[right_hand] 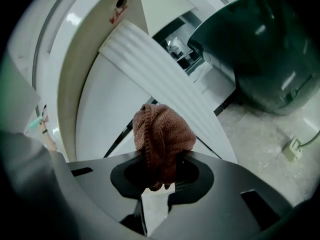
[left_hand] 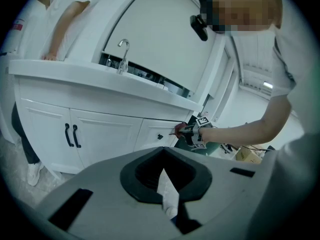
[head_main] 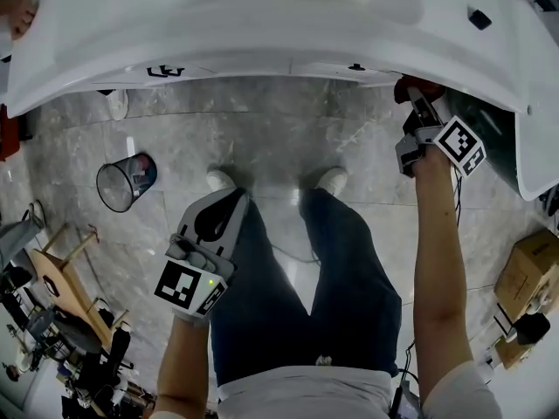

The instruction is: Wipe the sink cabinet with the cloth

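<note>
Cloth point(right_hand: 162, 136), brown and bunched, is sitting between right gripper point(right_hand: 162, 170) jaws and poking out past the tips. Jaws are clamping on it. Cloth is facing white side panel of sink cabinet point(right_hand: 112, 104); can't tell if it is touching. In head view, right gripper point(head_main: 419, 103) is reaching up at cabinet's right end, just under the countertop edge, with cloth point(head_main: 417, 86) at its tip. Left gripper point(head_main: 212, 221) is hanging low beside person's leg, well apart from cabinet. Its jaws are pressing together with nothing between.
</note>
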A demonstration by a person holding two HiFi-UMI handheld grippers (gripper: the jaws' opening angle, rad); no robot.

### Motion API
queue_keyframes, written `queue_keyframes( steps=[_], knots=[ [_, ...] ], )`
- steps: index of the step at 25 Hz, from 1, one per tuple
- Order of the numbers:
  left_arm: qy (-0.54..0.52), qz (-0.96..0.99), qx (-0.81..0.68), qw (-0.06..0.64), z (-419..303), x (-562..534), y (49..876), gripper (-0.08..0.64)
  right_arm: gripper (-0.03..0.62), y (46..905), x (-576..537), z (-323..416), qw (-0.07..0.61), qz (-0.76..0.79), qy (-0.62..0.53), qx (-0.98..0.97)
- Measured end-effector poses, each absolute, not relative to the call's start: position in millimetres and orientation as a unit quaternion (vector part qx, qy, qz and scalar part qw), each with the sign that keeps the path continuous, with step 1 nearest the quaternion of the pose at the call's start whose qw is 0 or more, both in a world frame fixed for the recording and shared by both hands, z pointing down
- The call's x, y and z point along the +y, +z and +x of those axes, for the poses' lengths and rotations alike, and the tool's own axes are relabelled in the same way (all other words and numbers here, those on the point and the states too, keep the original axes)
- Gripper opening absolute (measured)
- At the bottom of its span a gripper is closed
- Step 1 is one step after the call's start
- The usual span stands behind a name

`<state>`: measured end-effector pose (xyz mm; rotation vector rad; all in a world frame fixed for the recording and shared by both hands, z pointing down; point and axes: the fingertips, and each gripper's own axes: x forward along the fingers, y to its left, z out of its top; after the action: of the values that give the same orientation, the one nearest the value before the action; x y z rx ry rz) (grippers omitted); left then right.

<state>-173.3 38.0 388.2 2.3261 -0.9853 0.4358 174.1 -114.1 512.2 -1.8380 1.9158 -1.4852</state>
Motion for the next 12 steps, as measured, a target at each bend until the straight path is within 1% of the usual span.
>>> queue_keyframes(
  steps=[2, 5, 12],
  knots=[
    [0.163, 0.874, -0.365, 0.277, -170.0, 36.2, 385.7, 0.012, 0.089, 503.1, -111.9, 181.4, 0.046, -0.608, -0.474, 0.635],
    [0.159, 0.881, -0.355, 0.269, -165.1, 31.8, 379.7, 0.011, 0.089, 484.6, -105.6, 178.0, 0.022, -0.609, -0.443, 0.657],
    [0.144, 0.902, -0.321, 0.252, -150.3, 18.1, 343.3, 0.012, 0.089, 419.8, -71.4, 127.4, -0.068, -0.594, -0.340, 0.726]
  ],
)
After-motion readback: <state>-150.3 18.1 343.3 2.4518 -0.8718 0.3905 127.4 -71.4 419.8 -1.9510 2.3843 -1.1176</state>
